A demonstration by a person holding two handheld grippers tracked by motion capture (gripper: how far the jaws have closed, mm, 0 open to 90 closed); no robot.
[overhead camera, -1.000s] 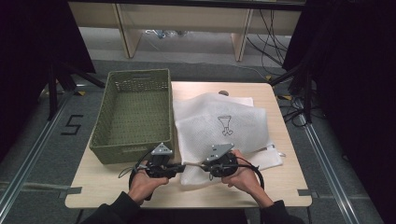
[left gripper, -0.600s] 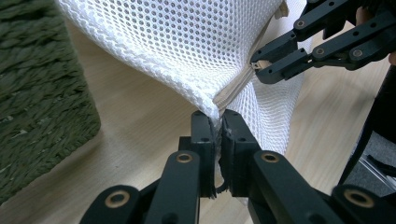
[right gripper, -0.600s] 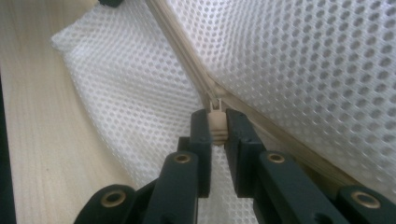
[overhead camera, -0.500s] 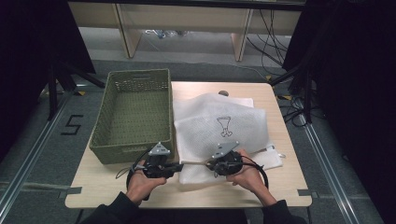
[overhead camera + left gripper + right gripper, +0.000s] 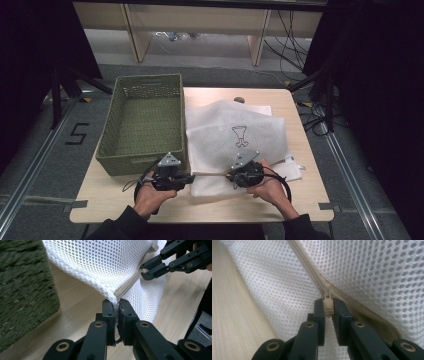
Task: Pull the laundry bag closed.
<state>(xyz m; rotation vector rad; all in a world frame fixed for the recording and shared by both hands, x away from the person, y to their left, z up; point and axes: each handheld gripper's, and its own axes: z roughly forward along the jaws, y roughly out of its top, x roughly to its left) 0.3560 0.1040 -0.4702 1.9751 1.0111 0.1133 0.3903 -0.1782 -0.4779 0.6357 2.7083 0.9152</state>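
Note:
A white mesh laundry bag with a small printed figure lies on the wooden table. Its beige zipper runs along the near edge between my two grippers. My left gripper is shut on the bag's corner at the zipper's end, lifting the mesh off the table. My right gripper is shut on the beige zipper pull, with the zipper tape running away from it. In the left gripper view the right gripper pinches the zipper farther along.
A green woven basket stands at the table's left, its wall close beside the left gripper. More white fabric lies under the bag at the right. Bare tabletop lies in front of the bag.
The right gripper has edged slightly to the right with the zipper pull. The left gripper has kept still on the corner.

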